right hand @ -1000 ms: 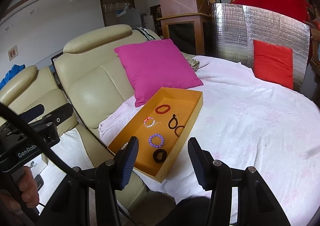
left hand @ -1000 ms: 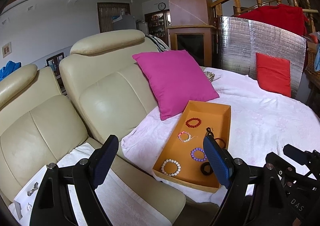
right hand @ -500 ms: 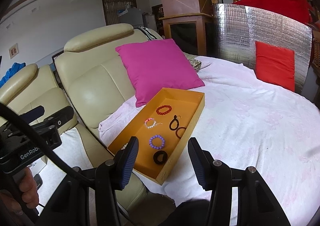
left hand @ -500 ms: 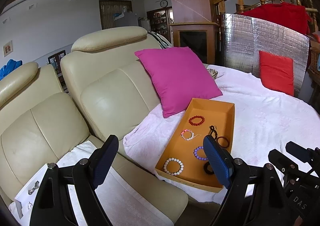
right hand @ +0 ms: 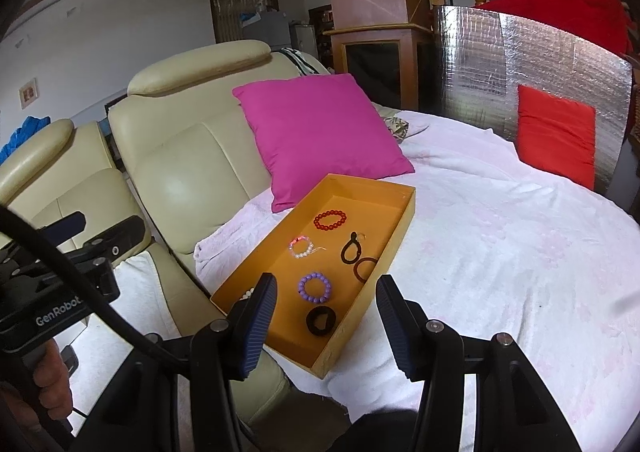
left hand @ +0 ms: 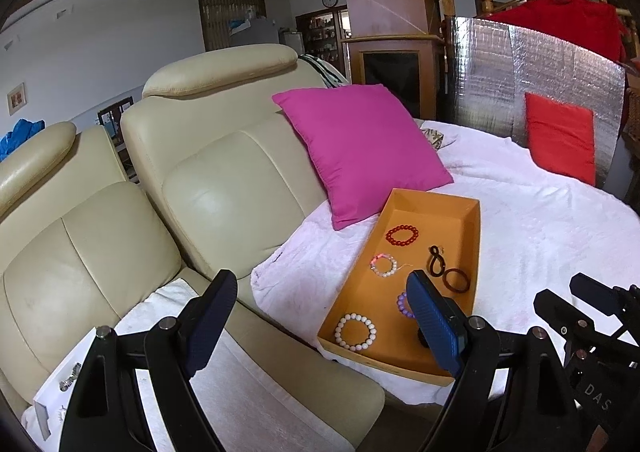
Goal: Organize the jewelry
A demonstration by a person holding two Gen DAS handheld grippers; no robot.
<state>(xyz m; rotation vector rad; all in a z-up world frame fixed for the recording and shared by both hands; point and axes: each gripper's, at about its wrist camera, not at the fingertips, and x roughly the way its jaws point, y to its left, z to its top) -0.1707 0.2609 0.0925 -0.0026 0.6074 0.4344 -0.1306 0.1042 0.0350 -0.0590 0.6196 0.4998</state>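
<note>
An orange tray (right hand: 394, 230) sits on a white-covered table (right hand: 500, 252) beside a pink cushion (right hand: 320, 132). It holds a red bracelet (right hand: 330, 220), a pink-white bracelet (right hand: 301, 248), a purple bracelet (right hand: 315, 287), a white bracelet (left hand: 355, 331), a black scrunchie (right hand: 321, 320) and two dark loops (right hand: 358, 256). The left hand-held gripper (left hand: 320, 326) and the right hand-held gripper (right hand: 326, 328) both hover released and empty, short of the tray.

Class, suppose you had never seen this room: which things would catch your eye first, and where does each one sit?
The bright pink cushion leans against the cream sofa, at the edge of the white-covered table. In front of it lies an orange tray holding bead bracelets and dark rings. A red cushion stands against a silver foil panel at the table's far side.
</note>
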